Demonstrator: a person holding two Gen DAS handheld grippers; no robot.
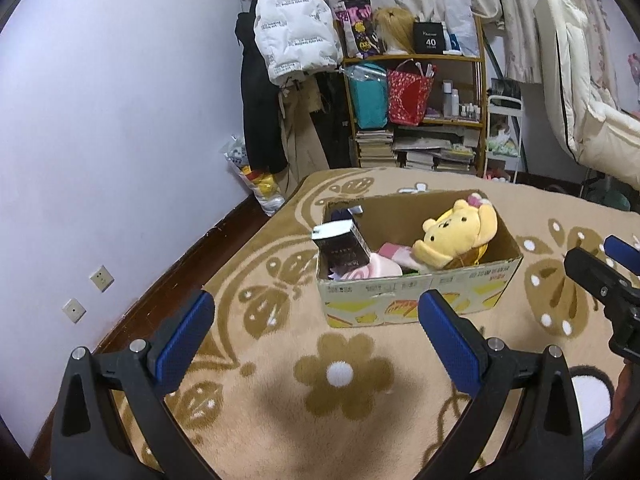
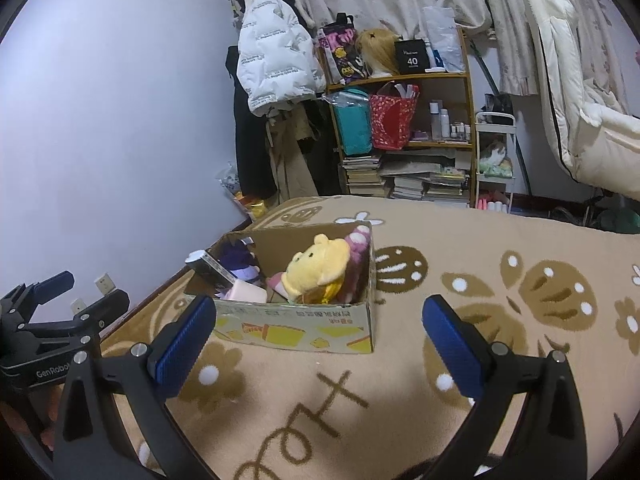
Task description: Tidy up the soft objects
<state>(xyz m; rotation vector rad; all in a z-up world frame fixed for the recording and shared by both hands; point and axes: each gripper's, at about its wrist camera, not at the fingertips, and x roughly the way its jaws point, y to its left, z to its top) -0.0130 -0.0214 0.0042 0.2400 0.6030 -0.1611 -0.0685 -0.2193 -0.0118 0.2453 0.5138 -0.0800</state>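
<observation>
Both grippers, left gripper (image 1: 316, 336) and right gripper (image 2: 320, 340), released, empty. Yellow plush bear (image 1: 460, 236) in cardboard box (image 1: 420, 292): light, squashy; grab head. Probably unsnagged.

Cardboard box (image 1: 420, 300) sits on blanket (image 1: 280, 400), ahead of your two grippers. In box: bear plush (image 1: 460, 236) at right end, folded soft item (image 1: 384, 268) in middle, small carton (image 1: 340, 246) leaning at left end, another plush (image 2: 240, 260) at back-left corner. Your left gripper (image 1: 316, 336) hangs before box, jaws spread; your right gripper (image 2: 320, 340) beside it, to right, jaws spread too. Shelf unit (image 1: 416, 112) stands behind bed; jacket (image 1: 292, 28) hangs left of shelf; wall (image 1: 100, 120) at left.
</observation>
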